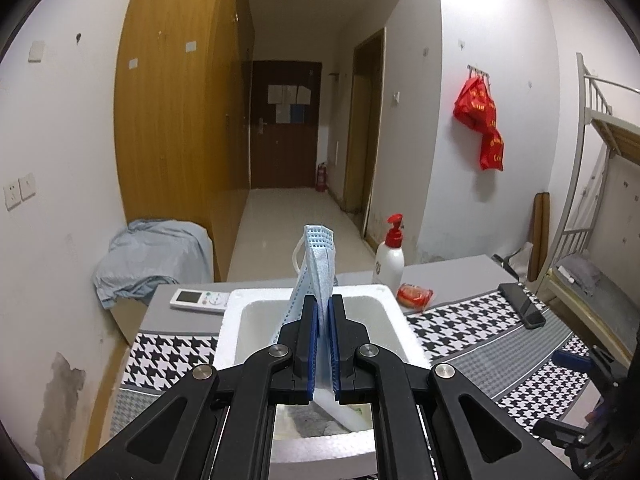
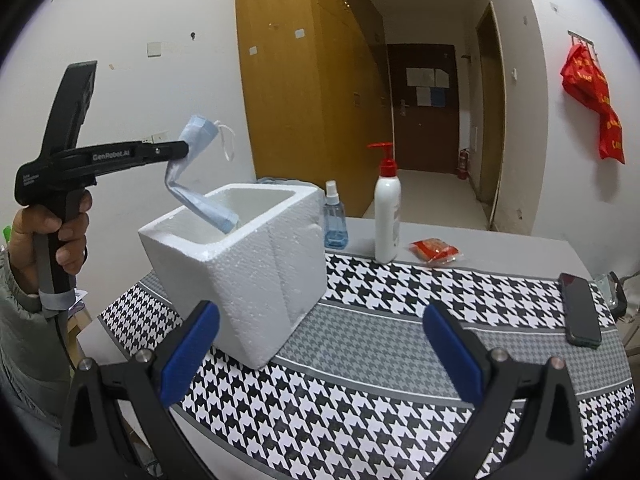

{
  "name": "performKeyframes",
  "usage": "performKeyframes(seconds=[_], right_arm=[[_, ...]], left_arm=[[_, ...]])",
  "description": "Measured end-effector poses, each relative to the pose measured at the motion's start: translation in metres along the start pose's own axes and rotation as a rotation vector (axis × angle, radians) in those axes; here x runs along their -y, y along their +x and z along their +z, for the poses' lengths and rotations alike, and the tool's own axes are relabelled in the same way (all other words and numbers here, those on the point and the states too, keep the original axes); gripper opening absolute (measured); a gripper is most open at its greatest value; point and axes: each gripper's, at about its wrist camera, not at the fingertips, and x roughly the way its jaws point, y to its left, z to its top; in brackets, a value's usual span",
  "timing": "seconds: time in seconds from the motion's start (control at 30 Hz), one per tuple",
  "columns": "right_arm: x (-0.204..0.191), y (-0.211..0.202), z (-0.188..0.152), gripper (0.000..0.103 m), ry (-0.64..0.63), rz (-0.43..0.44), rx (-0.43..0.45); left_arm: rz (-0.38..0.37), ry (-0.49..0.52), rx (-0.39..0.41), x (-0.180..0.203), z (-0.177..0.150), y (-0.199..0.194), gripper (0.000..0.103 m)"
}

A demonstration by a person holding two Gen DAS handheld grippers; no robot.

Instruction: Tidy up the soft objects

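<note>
Blue pleated fabric — a face mask [image 2: 198, 136] — is pinched between the pressed-together jaws of the left gripper [image 2: 186, 151], which is held up at the left of the right wrist view by a hand [image 2: 56, 236] in a grey sleeve. The mask's top end, with its white ear loop, is seen above the jaws, while its lower end hangs down into the open white foam box [image 2: 256, 276], touching the box's near inside edge. The box is set on a black-and-white houndstooth cloth [image 2: 400, 292] spread over a grey table. Just beside the box, behind it, a small blue spray bottle [image 2: 334, 220] is seen, then a white pump bottle [image 2: 387, 216] with a red top, a red snack packet [image 2: 436, 251] and — at the far right — a dark phone [image 2: 580, 308]. The right gripper [image 2: 320, 348] is held low over the cloth, its blue-padded jaws spread wide with nothing between them.
</note>
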Motion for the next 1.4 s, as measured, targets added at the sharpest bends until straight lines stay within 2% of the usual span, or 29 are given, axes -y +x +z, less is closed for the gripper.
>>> performKeyframes(seconds=[0.53,0.57,0.6,0.63,0.67,0.7,0.77,0.83,0.97,1.27,1.4], right_arm=[[0.003,-0.001,-0.007,0.103,0.020,-0.040,-0.018],[0.003,-0.002,-0.007,0.103,0.022,-0.040,-0.018],[0.003,-0.002,-0.008,0.103,0.024,-0.043,-0.019],[0.003,-0.002,-0.008,0.103,0.025,-0.046,-0.019],[0.004,-0.002,-0.008,0.103,0.027,-0.047,-0.019],[0.004,-0.002,-0.008,0.103,0.028,-0.048,-0.019],[0.004,-0.003,-0.007,0.103,0.029,-0.050,-0.017],[0.004,-0.003,-0.007,0.103,0.030,-0.051,-0.017],[0.003,-0.006,-0.007,0.103,0.026,-0.052,-0.010],[0.000,-0.021,-0.006,0.103,0.032,-0.062,0.020],[-0.001,-0.031,-0.005,0.103,0.054,-0.073,0.048]], left_arm=[[0.016,0.011,-0.144,-0.003,-0.012,0.046,0.008],[0.016,0.014,-0.145,-0.003,-0.012,0.046,0.018],[0.016,0.020,-0.148,-0.003,-0.012,0.046,0.041],[0.017,0.023,-0.144,-0.003,-0.012,0.045,0.055],[0.025,0.021,-0.129,-0.002,-0.012,0.043,0.079],[0.036,0.023,-0.109,-0.001,-0.012,0.040,0.088],[0.056,0.038,-0.081,0.001,-0.011,0.034,0.089],[0.046,0.042,-0.070,0.004,-0.012,0.030,0.090],[0.031,0.052,-0.027,0.012,-0.015,0.018,0.098],[0.017,0.049,0.027,0.026,-0.024,-0.016,0.099],[0.022,0.039,0.085,0.030,-0.031,-0.041,0.099]])
